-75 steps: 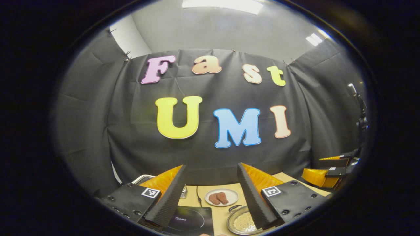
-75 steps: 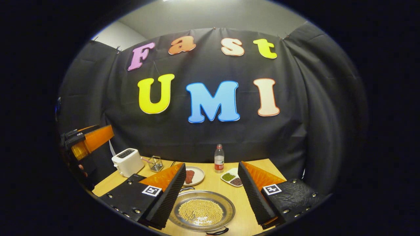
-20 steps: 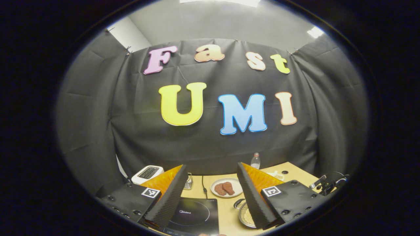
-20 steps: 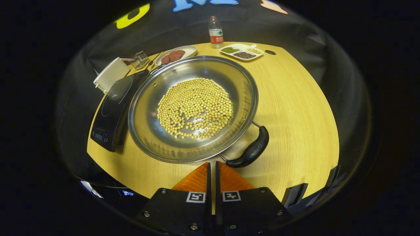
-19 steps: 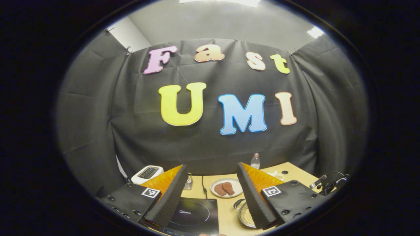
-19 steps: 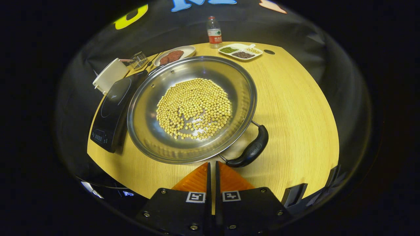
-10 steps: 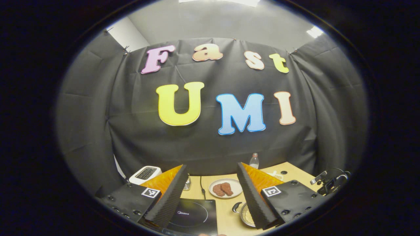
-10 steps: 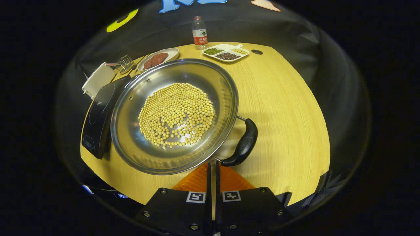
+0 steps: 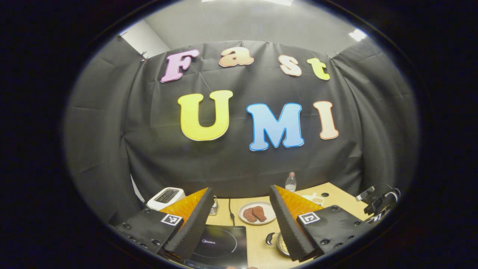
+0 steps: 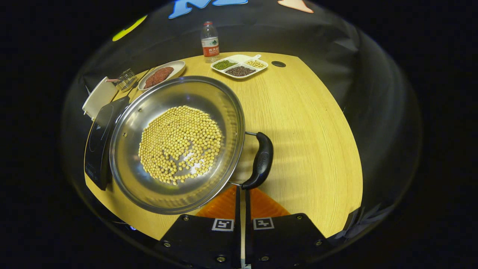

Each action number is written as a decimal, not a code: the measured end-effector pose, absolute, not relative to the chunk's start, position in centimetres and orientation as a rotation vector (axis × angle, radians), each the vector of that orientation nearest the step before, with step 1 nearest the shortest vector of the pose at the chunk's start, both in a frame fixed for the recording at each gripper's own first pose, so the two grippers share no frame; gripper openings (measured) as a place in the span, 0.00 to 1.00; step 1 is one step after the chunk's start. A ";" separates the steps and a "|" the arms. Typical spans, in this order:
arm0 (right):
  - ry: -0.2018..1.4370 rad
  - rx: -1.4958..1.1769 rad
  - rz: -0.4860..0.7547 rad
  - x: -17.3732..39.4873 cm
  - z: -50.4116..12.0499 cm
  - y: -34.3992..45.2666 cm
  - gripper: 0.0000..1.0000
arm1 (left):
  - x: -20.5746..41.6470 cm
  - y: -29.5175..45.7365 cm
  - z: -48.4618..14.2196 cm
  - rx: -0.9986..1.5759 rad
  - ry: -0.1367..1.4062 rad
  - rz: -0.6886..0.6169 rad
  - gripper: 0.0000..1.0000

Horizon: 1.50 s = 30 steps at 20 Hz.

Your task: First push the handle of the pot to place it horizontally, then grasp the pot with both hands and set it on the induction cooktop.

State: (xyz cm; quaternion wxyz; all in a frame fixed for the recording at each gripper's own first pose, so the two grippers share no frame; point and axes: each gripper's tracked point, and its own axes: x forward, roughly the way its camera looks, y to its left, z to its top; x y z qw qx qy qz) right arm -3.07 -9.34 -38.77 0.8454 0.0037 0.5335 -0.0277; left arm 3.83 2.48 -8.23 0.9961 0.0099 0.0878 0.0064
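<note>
At the bottom of the right gripper view, the right gripper [image 10: 241,192] has its jaws pressed together with nothing between them, and its tip sits against or just under the near end of the pot's black handle [image 10: 260,160]. That handle stands at the right side of the pot [image 10: 175,144], a wide steel pan holding a bed of yellow beans [image 10: 179,144]. The pot rests on the wooden surface [image 10: 306,123], its left rim touching or overlapping the edge of the induction cooktop [image 10: 95,144]; which of the two cannot be told.

Between the jaws of the left gripper [image 9: 241,224], which stand wide apart and hold nothing, the left gripper view shows the cooktop's dark glass, with the pot's far handle [image 9: 269,238] just right of it. This gripper is raised and aimed mostly at the booth wall.

Farther out lie a plate of meat [image 10: 161,74], a divided dish of beans [image 10: 239,66], a water bottle [image 10: 210,42] and a white toaster [image 10: 98,96].

The step in hand looks like the handle push, and it seems near its end, since the two handles now lie roughly side to side. The next move would call for the right jaws to part and take the near handle while the left gripper comes down to the far one.
</note>
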 end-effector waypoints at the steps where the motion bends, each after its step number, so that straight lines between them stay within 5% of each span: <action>1: 1.121 0.009 -0.059 -2.7 -38.8 -9.6 0.05 | 3.7 2.5 -8.6 0.022 0.180 0.016 0.97; 19: 1.053 -0.020 -0.043 0.8 -37.5 -11.7 0.05 | 4.0 1.3 -11.4 0.004 0.244 0.023 0.95; 23: 0.962 0.021 -0.067 0.6 -34.5 -12.7 0.53 | 4.4 -0.9 -14.6 -0.029 0.319 -0.028 0.98; 25: 0.904 0.064 -0.069 1.1 -33.1 -12.6 0.94 | 4.6 -2.1 -16.9 -0.049 0.368 -0.056 0.98; 30: 0.845 0.121 -0.068 1.7 -32.1 -12.8 0.96 | 5.7 -4.9 -23.3 -0.089 0.506 -0.105 0.95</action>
